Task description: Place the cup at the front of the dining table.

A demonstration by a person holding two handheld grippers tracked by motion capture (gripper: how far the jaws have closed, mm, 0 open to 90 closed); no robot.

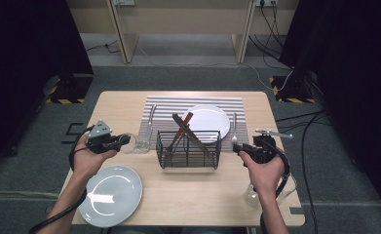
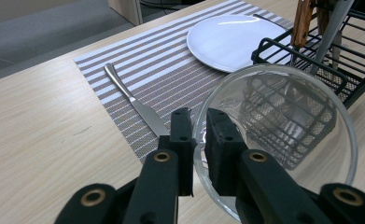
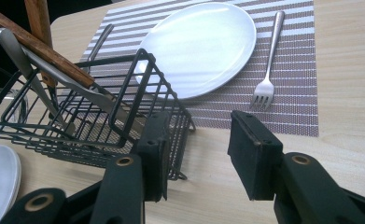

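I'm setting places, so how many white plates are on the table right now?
2. One white plate lies on the striped placemat behind the wire basket; another plate sits at the table's near left corner.

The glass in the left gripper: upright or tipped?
Tipped. The glass lies sideways, its round mouth facing the camera, with the left gripper shut on its rim.

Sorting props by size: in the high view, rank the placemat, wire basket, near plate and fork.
1. Placemat
2. Wire basket and near plate: look about alike, and the plate lies nearer the camera, so unranked
3. Fork
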